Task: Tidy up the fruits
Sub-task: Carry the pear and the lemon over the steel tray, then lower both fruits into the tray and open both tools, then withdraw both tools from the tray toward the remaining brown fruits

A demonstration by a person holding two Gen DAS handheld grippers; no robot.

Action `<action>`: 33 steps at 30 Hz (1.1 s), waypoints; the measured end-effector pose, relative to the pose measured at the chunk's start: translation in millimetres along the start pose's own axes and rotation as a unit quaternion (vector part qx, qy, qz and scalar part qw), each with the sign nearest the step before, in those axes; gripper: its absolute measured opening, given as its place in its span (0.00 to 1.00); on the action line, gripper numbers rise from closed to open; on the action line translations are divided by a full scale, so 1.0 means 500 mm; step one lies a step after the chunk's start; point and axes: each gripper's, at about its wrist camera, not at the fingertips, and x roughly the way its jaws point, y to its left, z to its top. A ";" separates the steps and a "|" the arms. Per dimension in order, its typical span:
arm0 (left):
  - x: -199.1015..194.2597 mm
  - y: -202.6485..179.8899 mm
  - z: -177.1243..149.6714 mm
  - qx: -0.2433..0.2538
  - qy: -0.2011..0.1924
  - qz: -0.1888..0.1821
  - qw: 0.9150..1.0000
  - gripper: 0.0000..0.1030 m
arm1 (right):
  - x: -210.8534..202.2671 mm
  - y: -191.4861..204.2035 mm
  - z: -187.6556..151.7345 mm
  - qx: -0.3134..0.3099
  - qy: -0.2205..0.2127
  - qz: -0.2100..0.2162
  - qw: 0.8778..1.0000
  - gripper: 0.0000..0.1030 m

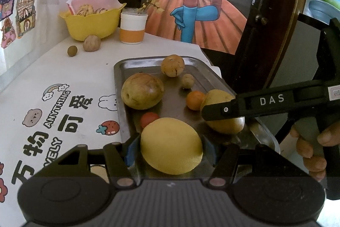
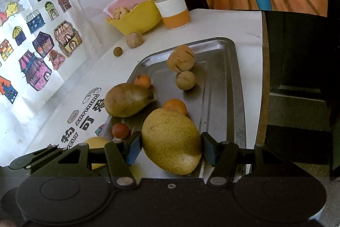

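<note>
A steel tray (image 1: 118,86) holds a big brown pear (image 1: 142,90), a round tan fruit (image 1: 172,65), a small tan one (image 1: 188,80), an orange (image 1: 195,100) and a small red fruit (image 1: 149,118). My left gripper (image 1: 171,147) is shut on a smooth yellow fruit (image 1: 170,142) at the tray's near end. In the right wrist view, my right gripper (image 2: 171,147) is shut on a speckled yellow pear (image 2: 172,142) over the tray (image 2: 221,88). A second small orange (image 2: 142,80) lies behind the brown pear (image 2: 127,102).
Outside the tray, a walnut-like fruit (image 1: 91,43) and a small brown ball (image 1: 72,50) lie on the white table. Behind them stand a yellow bowl (image 1: 91,24) of cookies and a white-and-orange cup (image 1: 132,27). The table edge runs just right of the tray.
</note>
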 end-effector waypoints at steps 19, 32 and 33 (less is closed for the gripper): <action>-0.062 0.015 -0.023 -0.010 -0.030 -0.004 1.000 0.95 | -0.054 0.009 -0.046 -0.004 -0.074 -0.003 0.997 0.79; -0.165 0.068 -0.063 -0.046 -0.047 0.019 0.998 0.99 | -0.162 0.064 -0.129 -0.077 -0.143 -0.056 0.985 0.99; -0.171 0.074 -0.066 -0.048 -0.046 0.021 0.998 0.99 | -0.169 0.073 -0.139 -0.085 -0.144 -0.061 0.984 0.99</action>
